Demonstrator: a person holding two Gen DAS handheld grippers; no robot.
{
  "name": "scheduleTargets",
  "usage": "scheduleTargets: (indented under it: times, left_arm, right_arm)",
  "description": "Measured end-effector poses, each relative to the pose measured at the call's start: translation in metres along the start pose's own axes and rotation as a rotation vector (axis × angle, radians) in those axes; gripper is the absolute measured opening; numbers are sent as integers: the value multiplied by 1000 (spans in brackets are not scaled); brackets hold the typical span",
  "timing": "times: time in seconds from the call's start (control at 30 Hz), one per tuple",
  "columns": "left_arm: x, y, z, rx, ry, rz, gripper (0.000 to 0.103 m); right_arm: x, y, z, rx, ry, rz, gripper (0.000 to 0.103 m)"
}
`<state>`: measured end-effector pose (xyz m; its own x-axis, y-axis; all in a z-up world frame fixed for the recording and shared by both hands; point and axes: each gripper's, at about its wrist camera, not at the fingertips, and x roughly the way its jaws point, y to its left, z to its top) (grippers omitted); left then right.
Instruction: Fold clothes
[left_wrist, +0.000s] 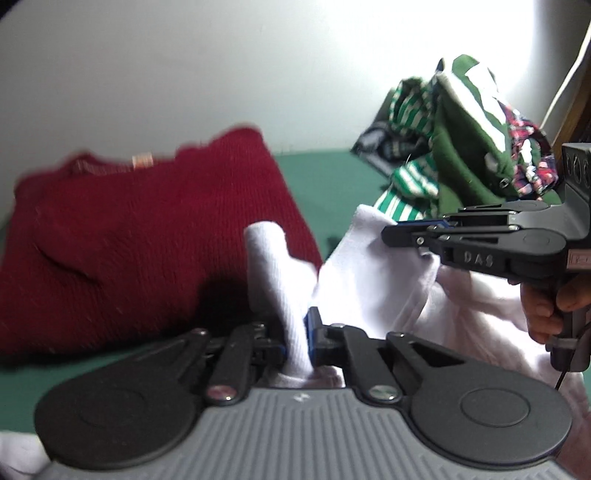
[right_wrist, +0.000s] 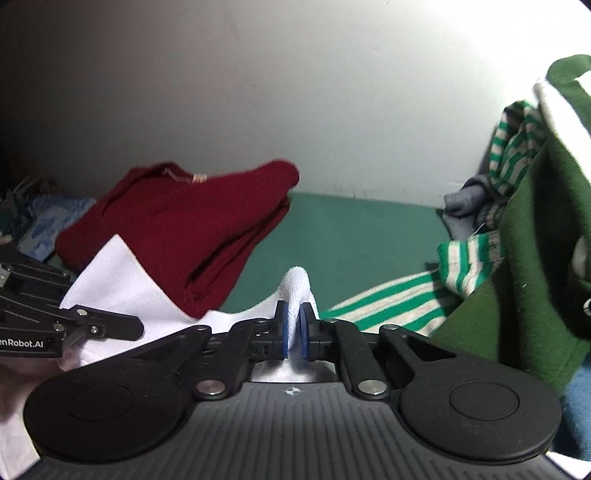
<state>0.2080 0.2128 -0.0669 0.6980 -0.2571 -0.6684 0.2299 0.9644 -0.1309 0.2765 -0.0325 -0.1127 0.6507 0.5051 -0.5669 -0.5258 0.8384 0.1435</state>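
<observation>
Left gripper pinching one white garment, jaws nearly closed on raised fold. Right gripper doing likewise, jaws clamping second fold of same white cloth. One folded red sweater lying ahead-left of both jaws on green surface. One heap of green, striped clothes sitting ahead-right. One hand gripping right handle.

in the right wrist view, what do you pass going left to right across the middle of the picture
left gripper → red sweater → right gripper pinching the white garment → bare green surface → green-and-white striped garment → dark green garment
</observation>
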Motion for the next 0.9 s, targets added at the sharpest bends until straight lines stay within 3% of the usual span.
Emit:
scheduleTargets:
  times: [0.07,0.17,0.23,0.37,0.47,0.5,0.53,0.57,0.6,0.67,0.77,0.9]
  left_arm:
    - [-19,1,14,29,-88,37,6]
    - [-15,10,40,47,-136,107,6]
    - [6,18,50,24,-104,145,0]
    - [46,28,51,36,-35,240,0]
    - [41,34,42,2,-11,204,0]
    - [32,35,39,-12,-20,174,7]
    - [21,36,34,-17,-29,153,14]
    - [9,37,29,-20,-38,135,15]
    - [-2,37,23,-24,-46,117,15]
    - [-21,36,8,-20,-53,96,27]
    - [-37,34,-18,-17,-26,118,29]
    - [-42,38,-45,-38,32,191,29]
  right_arm:
    - [-17,-5,6,36,-90,-8,6]
    - [-24,-11,10,54,-164,-54,5]
    - [-14,-13,8,76,-153,-89,5]
    - [24,-16,-6,97,-59,-151,4]
    - [42,-17,-16,92,1,-208,6]
    - [35,-18,-14,110,-19,-218,17]
    - [28,-20,-13,128,-39,-228,23]
    - [20,-20,-11,142,-63,-232,29]
    - [8,-18,-10,139,-99,-209,30]
    - [-12,-8,-4,109,-127,-115,30]
    - [-18,22,4,46,-49,65,31]
    - [14,70,4,-17,-2,121,37]
